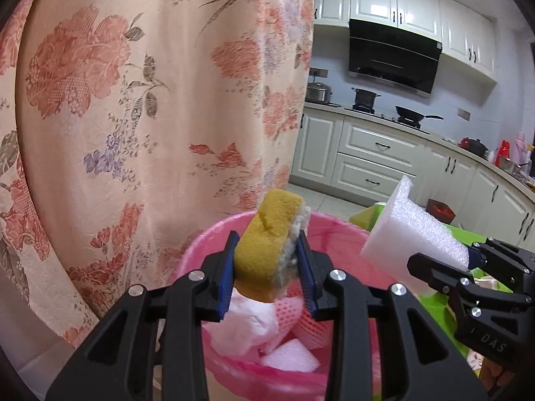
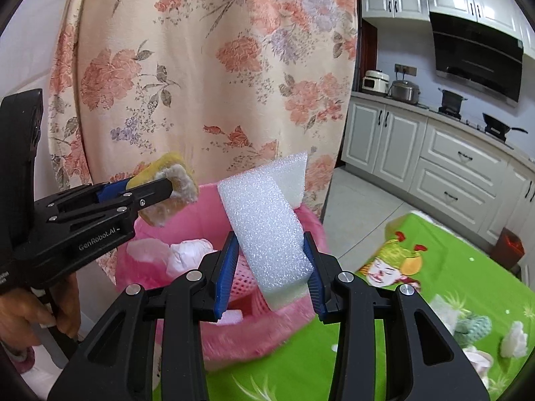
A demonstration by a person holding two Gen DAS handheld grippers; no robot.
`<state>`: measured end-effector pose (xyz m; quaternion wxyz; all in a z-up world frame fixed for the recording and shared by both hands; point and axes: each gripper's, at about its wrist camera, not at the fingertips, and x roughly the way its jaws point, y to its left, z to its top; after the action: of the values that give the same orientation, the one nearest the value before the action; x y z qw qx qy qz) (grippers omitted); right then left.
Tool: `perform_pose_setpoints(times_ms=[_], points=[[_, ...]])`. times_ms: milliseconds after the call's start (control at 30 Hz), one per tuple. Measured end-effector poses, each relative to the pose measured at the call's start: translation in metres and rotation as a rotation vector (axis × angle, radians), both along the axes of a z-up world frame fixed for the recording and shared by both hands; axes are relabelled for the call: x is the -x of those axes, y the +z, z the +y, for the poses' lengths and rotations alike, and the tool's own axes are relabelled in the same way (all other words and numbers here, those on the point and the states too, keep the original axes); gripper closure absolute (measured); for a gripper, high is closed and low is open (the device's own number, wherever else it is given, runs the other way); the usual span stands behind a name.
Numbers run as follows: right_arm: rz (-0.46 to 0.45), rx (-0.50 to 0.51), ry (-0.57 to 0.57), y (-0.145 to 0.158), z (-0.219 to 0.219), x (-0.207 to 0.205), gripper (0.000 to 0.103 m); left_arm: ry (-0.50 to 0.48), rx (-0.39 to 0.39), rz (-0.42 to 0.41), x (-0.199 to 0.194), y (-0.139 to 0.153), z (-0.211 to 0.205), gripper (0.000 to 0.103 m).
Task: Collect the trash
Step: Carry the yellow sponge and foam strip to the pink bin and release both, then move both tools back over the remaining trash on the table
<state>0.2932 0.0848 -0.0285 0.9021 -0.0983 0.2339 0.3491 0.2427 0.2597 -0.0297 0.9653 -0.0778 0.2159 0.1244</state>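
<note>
- Left gripper (image 1: 267, 267), jaws clenched on a yellow sponge (image 1: 267, 234) with a worn whitish scouring face, raised above the pink bin (image 1: 200, 250).
- Right gripper (image 2: 272, 274), blue pads clamped on a white foam block (image 2: 267, 227), also over the bin's rim.
- Inside the bin: crumpled pink-tinged paper (image 1: 247, 320), a pink mesh basket (image 1: 301, 317), a smaller foam piece (image 1: 291, 356).
- Readable on the left gripper's body: "GenRobot.AI" (image 2: 97, 235); on the right one, "DAS" (image 1: 491, 346).
- Bin beside a green cartoon-print tablecloth (image 2: 434, 267); floral curtain (image 1: 133, 100) behind.
- Hand (image 2: 30, 314) on the left gripper's grip.
</note>
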Motion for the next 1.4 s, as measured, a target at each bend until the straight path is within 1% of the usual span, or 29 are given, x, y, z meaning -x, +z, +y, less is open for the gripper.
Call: perform_pose_setpoints(times_ms=[67, 100, 133, 167, 200, 267, 300, 333, 367, 400, 433, 533, 633, 733, 867, 1033, 1267, 1400], points=[[0.006, -0.004, 0.005, -0.002, 0.006, -0.004, 0.064, 0.01, -0.006, 0.003, -0.003, -0.002, 0.005, 0.066], [0.015, -0.009, 0.014, -0.004, 0.009, -0.007, 0.064, 0.016, -0.006, 0.012, -0.005, -0.005, 0.009, 0.062], [0.019, -0.012, 0.016, -0.005, 0.01, -0.008, 0.06, 0.02, -0.005, 0.02, -0.006, -0.006, 0.01, 0.059], [0.029, -0.01, 0.016, -0.007, 0.01, -0.009, 0.051, 0.026, -0.006, 0.024, -0.005, -0.007, 0.011, 0.048], [0.033, -0.015, 0.016, -0.008, 0.009, -0.01, 0.049, 0.038, -0.007, 0.023, -0.003, -0.009, 0.012, 0.039], [0.034, -0.022, 0.013, -0.01, 0.003, -0.009, 0.046, 0.052, -0.007, 0.015, 0.002, -0.01, 0.014, 0.035], [0.034, -0.02, 0.011, -0.011, 0.001, -0.009, 0.044, 0.053, -0.009, 0.021, 0.003, -0.011, 0.014, 0.031], [0.035, -0.02, 0.008, -0.012, -0.002, -0.009, 0.041, 0.054, -0.013, 0.026, 0.004, -0.012, 0.013, 0.028], [0.037, -0.025, 0.0, -0.013, -0.007, -0.008, 0.041, 0.061, -0.022, 0.031, 0.006, -0.013, 0.012, 0.022], [0.041, -0.029, -0.004, -0.013, -0.011, -0.008, 0.041, 0.075, -0.035, 0.034, 0.008, -0.014, 0.009, 0.018], [0.045, -0.032, -0.009, -0.013, -0.015, -0.007, 0.041, 0.083, -0.042, 0.036, 0.011, -0.014, 0.007, 0.016], [0.042, -0.046, -0.036, -0.012, -0.032, -0.002, 0.041, 0.094, -0.037, 0.035, 0.022, -0.013, -0.001, 0.006], [0.038, -0.055, -0.062, -0.011, -0.049, 0.005, 0.036, 0.096, -0.036, 0.027, 0.035, -0.012, -0.013, 0.005], [0.033, -0.055, -0.09, -0.012, -0.069, 0.014, 0.036, 0.084, -0.043, 0.009, 0.047, -0.01, -0.028, 0.005], [0.035, -0.049, -0.129, -0.017, -0.094, 0.023, 0.036, 0.038, -0.052, -0.008, 0.057, -0.005, -0.055, 0.005], [0.052, -0.046, -0.204, -0.029, -0.134, 0.033, 0.036, -0.037, -0.053, -0.013, 0.057, -0.003, -0.09, 0.005], [0.048, -0.032, -0.316, -0.038, -0.19, 0.04, 0.036, -0.182, -0.04, 0.038, 0.043, -0.016, -0.151, 0.005], [0.044, -0.027, -0.386, -0.043, -0.222, 0.045, 0.036, -0.255, -0.004, 0.08, 0.026, -0.03, -0.19, 0.005]])
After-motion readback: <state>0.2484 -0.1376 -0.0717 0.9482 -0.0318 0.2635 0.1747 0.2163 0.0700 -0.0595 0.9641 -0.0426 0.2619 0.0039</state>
